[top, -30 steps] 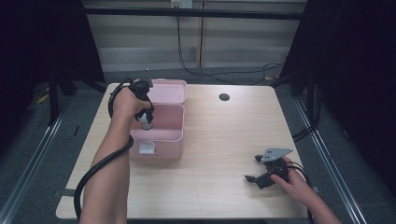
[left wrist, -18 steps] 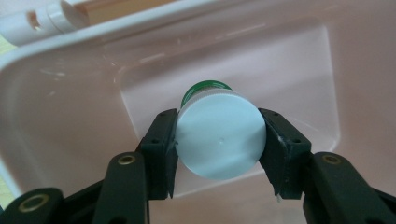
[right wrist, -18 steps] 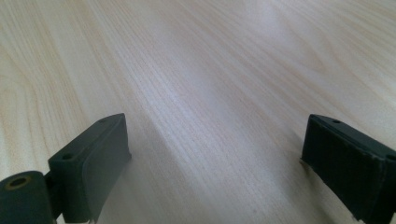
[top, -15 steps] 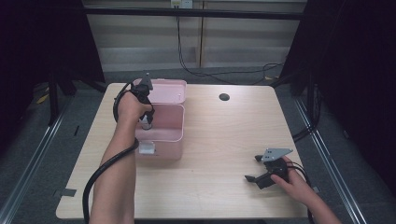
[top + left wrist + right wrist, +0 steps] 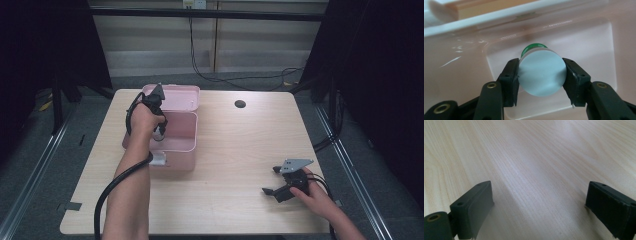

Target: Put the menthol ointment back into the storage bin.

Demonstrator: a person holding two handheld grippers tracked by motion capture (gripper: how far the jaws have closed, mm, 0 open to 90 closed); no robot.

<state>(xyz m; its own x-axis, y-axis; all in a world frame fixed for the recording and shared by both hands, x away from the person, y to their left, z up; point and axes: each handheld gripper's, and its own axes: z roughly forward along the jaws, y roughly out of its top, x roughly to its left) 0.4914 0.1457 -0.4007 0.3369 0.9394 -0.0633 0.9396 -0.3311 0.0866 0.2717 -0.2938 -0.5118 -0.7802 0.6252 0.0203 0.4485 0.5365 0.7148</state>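
The left tool (image 5: 159, 131) is hanging down into the open pale pink plastic box (image 5: 175, 146) near the left side of the light wooden tabletop (image 5: 235, 150), with the person's left hand (image 5: 145, 117) wrapping around its body above the box rim. In the left gripper view, its two black jaws are pinching a small white cylindrical bottle with a green cap (image 5: 541, 72), the pads pressing against opposite sides of the round body. The flat white base of the bottle is facing the camera and the green cap is pointing away toward the pink floor of the box, so the bottle is sitting inside the box opening, clamped in the tool; whether it is touching the bottom cannot be told. The box's hinged pink lid (image 5: 175, 96) is lying open behind it, on the far side. A small white tag (image 5: 158, 159) is showing on the box's near wall.

The right tool (image 5: 272, 181) is resting low over the near right part of the tabletop, well apart from the box, held by the person's right hand (image 5: 315, 197). Its jaws are standing spread wide, with bare wood grain between them. A dark round hole (image 5: 240, 104) is sitting in the tabletop toward the far edge.
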